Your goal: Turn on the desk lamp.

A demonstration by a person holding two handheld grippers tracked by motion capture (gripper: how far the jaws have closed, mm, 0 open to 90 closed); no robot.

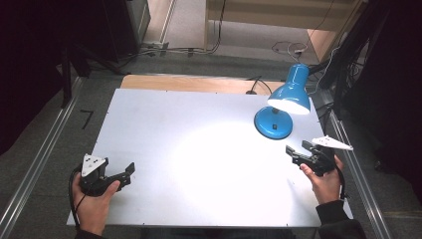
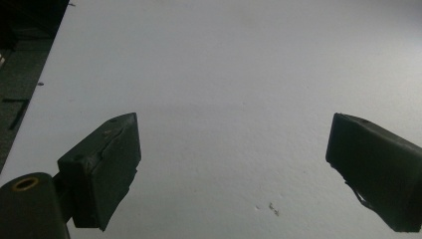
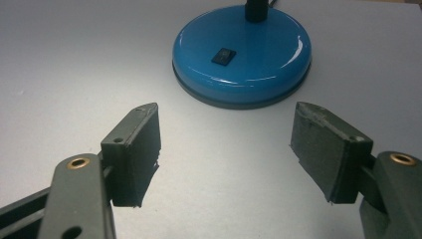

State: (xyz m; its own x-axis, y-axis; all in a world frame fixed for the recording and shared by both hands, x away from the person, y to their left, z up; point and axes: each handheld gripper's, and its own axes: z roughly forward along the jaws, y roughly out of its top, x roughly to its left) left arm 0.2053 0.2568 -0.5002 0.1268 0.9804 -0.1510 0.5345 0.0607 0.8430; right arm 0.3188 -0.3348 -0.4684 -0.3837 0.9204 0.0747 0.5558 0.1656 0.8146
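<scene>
Blue metal desk lamp (image 1: 288,94), lit: round glossy base (image 1: 273,122) sits on the white rectangular desk (image 1: 164,129) in the upper right of the high view, shade tilted down over the base, bright pool of light thrown on the desk centre. In the right gripper view the base (image 3: 242,55) fills the upper middle of the frame; a small black rocker switch (image 3: 223,55) is set in its top, and the black stem rises from the base at the top edge.

Right tongs (image 1: 299,150): held in the person's right hand (image 1: 324,180) at the right edge of the high view, lower right of the lamp base, near it but apart from it. Grey three-cornered plate on top. In the right gripper view the right tongs (image 3: 226,149) have both jaws spread wide, nothing between them, bare desk below, lamp base just beyond the tips.

Left tongs (image 1: 130,170): held in the person's left hand (image 1: 94,204) at the lower left of the high view, over the desk's near left corner, well apart from the lamp. In the left gripper view the left tongs (image 2: 234,149) stand wide apart, gripping nothing, over bare white desk with a few small specks (image 2: 271,208) at lower centre.

Dark floor and cables lie beyond the desk at the top of the high view.
</scene>
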